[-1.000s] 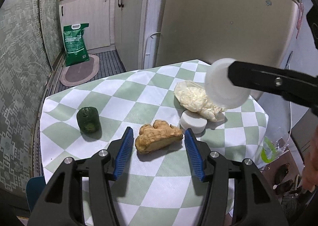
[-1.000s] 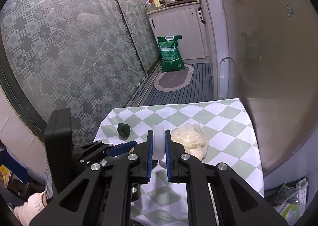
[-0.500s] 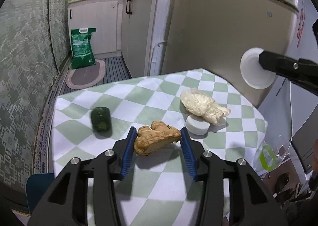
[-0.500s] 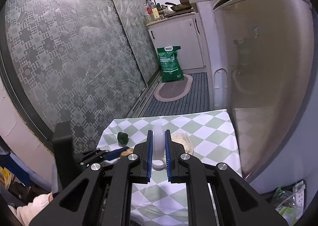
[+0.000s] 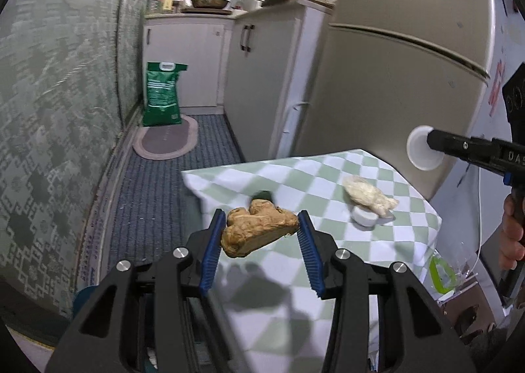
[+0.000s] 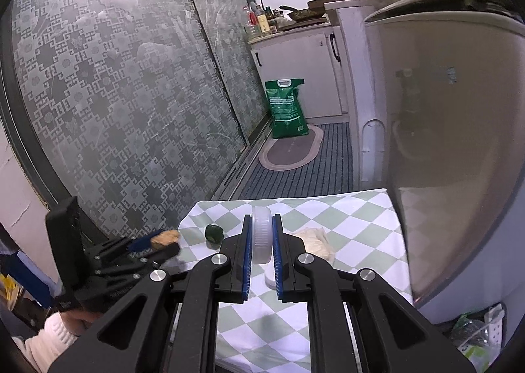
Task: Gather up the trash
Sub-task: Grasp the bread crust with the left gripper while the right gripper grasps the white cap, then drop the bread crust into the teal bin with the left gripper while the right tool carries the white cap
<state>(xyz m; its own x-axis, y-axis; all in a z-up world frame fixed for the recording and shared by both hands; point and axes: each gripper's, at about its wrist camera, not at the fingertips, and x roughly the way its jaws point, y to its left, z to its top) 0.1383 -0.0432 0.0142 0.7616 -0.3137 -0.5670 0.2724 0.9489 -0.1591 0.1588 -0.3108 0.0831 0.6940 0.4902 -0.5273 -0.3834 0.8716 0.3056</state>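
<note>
- Left gripper (image 5: pixel 261 233): blue-padded jaws clamp the knobbly tan ginger root (image 5: pixel 257 231), held clear above the green-and-white checked tablecloth (image 5: pixel 331 176).
- Right gripper (image 6: pixel 261 243): jaws closed narrowly on the round white plastic lid (image 6: pixel 261 238), held on edge above the tablecloth.

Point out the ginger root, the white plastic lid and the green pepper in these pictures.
ginger root (image 5: pixel 259 230): left wrist view, middle of its brown body.
white plastic lid (image 6: pixel 262 235): right wrist view, its ribbed edge.
green pepper (image 6: pixel 214 232): right wrist view, its top surface.
</note>
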